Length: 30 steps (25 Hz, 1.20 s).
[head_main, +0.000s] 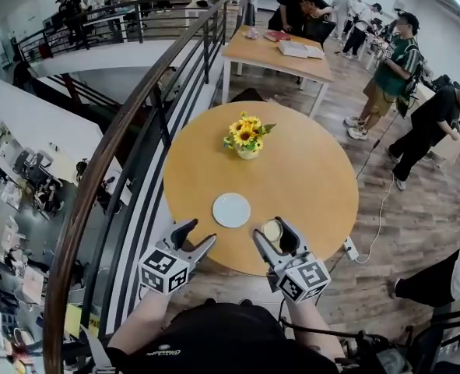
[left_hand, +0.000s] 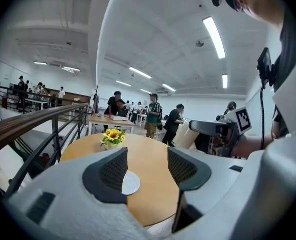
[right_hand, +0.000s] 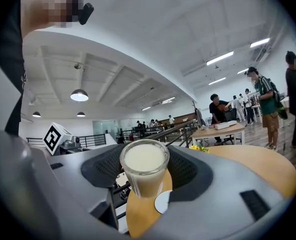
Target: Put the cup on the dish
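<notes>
dish [head_main: 231, 209] on table [head_main: 315, 178], cup [head_main: 272, 230] rt, flowers [head_main: 247, 136] behind

The left gripper [left_hand: 148, 165] stands open, empty, facing the dish [left_hand: 131, 184].

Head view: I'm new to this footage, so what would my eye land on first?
The round table by the railing, with sunflowers at its far side and a white dish near its front edge. Next, the right tool gripping a cup of pale liquid just right of the dish, while the left tool stands open and empty.
</notes>
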Motion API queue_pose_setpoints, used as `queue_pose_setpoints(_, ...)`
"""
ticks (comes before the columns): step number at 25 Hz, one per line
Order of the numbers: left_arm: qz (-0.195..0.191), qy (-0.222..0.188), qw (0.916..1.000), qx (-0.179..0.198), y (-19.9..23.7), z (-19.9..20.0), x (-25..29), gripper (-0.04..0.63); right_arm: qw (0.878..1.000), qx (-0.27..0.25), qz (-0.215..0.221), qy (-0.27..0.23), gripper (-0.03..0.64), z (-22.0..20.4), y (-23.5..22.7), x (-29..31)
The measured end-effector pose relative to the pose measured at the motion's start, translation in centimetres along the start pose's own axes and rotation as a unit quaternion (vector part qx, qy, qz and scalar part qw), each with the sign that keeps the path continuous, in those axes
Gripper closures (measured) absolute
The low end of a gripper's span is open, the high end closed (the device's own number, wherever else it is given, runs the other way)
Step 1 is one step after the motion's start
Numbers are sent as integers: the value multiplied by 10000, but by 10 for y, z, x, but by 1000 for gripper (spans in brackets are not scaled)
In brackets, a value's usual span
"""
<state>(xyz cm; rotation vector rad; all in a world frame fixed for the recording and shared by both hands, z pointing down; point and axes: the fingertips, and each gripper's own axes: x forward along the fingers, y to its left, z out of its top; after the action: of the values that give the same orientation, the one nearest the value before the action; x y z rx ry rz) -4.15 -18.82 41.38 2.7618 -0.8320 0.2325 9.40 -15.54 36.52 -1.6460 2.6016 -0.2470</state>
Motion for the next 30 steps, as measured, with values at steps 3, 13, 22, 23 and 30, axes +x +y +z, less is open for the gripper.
queue_pose_setpoints(3, 174, -25, 9998, -1, -7, 6, 5, 345, 9998, 39, 182, 92, 347, -1, -8, 0)
queue_pose_setpoints(13, 322, -21, 9995, -3, -14, 3, 16, 345, 9990, -73, 414, 141, 347, -5, -13, 2)
queue_pose_setpoints(22, 376, 111, 9992, -60, -4, -14, 15, 352, 9984, -178, 478, 245, 347, -8, -7, 8)
queue_pose_setpoints(23, 374, 138, 9992, -68, -4, -16, 16, 354, 9984, -176, 460, 279, 348, -10, -8, 8)
queue_pose_setpoints(30, 263, 357, 9989, -125, 1, -29, 30, 356, 9971, -105, 440, 611, 347, -35, -14, 18)
